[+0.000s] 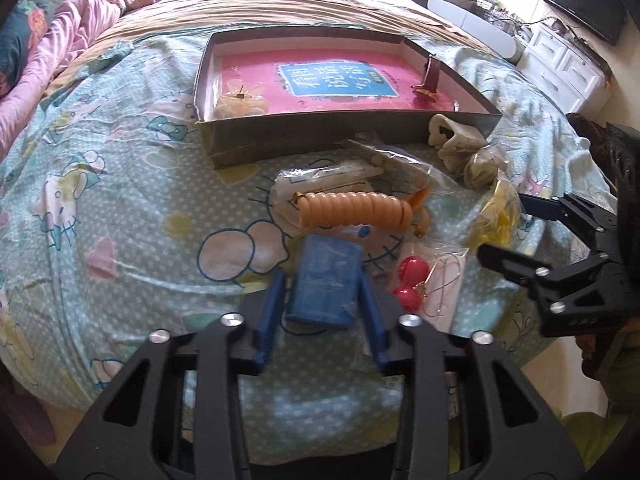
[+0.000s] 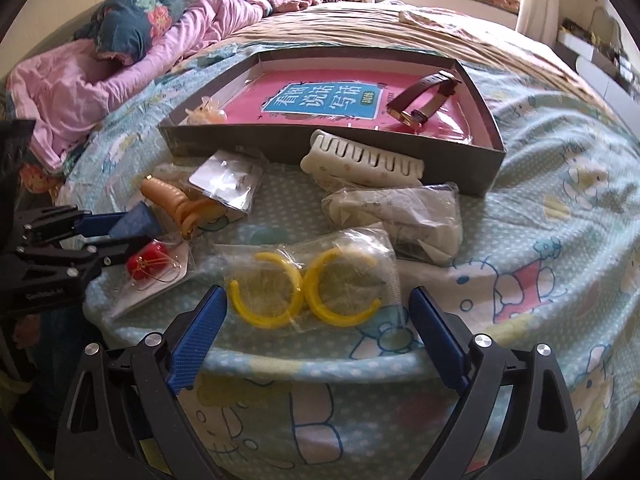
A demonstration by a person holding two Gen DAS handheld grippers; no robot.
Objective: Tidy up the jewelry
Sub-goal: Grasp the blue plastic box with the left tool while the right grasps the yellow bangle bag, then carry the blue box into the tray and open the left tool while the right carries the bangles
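My left gripper (image 1: 323, 280) is shut on a small blue box (image 1: 324, 282), held between its blue pads just above the bed; it also shows in the right wrist view (image 2: 134, 218). My right gripper (image 2: 316, 320) is open and empty, its pads either side of a bag of yellow hoop earrings (image 2: 304, 294). A grey tray (image 1: 304, 130) lined with a pink book holds a brown watch (image 2: 424, 98) and a pale flower clip (image 1: 240, 102). An orange spiral bracelet (image 1: 356, 210), red ball earrings (image 1: 410, 282) and a white hair claw (image 2: 360, 158) lie in front of it.
Bagged items (image 2: 400, 212) and a carded pair of studs (image 2: 230, 182) lie on the cartoon-print bedsheet (image 1: 120, 220). Pink bedding (image 2: 80, 92) is piled at the left. A TV and white cabinet (image 1: 568, 60) stand right of the bed.
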